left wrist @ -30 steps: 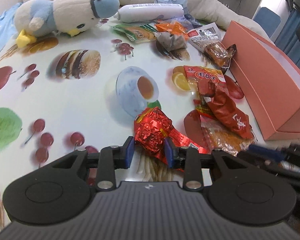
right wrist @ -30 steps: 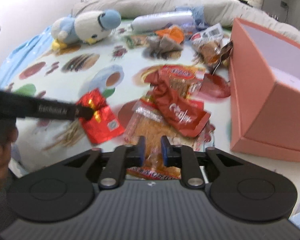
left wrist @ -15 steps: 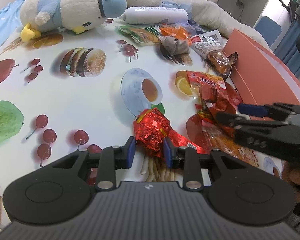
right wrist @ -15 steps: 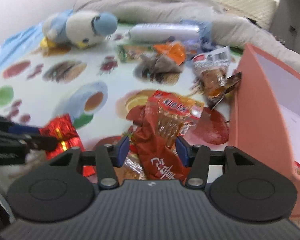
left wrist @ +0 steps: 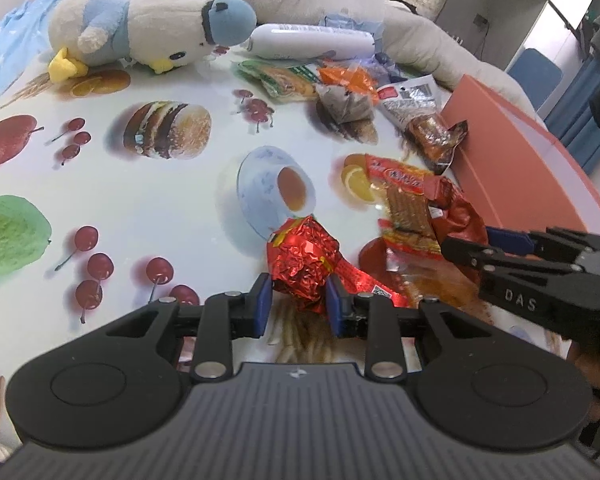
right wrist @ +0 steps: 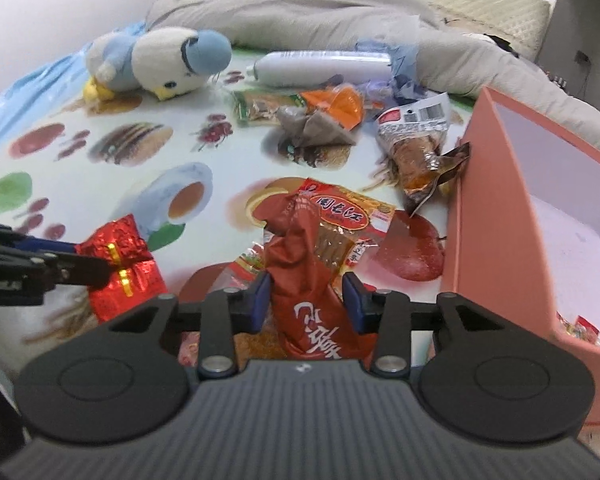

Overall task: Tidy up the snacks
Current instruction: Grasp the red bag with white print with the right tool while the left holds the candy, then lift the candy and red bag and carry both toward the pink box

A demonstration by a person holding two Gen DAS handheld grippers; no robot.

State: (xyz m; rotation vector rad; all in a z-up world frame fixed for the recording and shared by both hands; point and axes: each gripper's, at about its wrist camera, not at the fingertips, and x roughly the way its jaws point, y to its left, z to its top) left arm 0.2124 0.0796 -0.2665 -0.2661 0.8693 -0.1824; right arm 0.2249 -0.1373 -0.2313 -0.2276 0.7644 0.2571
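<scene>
My left gripper [left wrist: 299, 309] is shut on a crinkled red foil snack [left wrist: 305, 263], held just above the table; it also shows in the right wrist view [right wrist: 121, 264]. My right gripper [right wrist: 307, 300] is open, its pads on either side of a dark red snack packet [right wrist: 306, 280] that lies on a pile of packets [left wrist: 416, 240]. Whether the pads touch it I cannot tell. A pink open box [right wrist: 540, 216] stands to the right, with a few snacks in its near corner.
More snack packets [right wrist: 312, 116] lie at the back, with a brown packet [right wrist: 418, 156] leaning by the box. A plush bird [left wrist: 148, 34] and a white tube [left wrist: 312, 42] lie at the far edge, before a grey blanket.
My right gripper opened and moved forward around the dark red packet. My left gripper kept its hold on the red foil snack and shifted slightly.
</scene>
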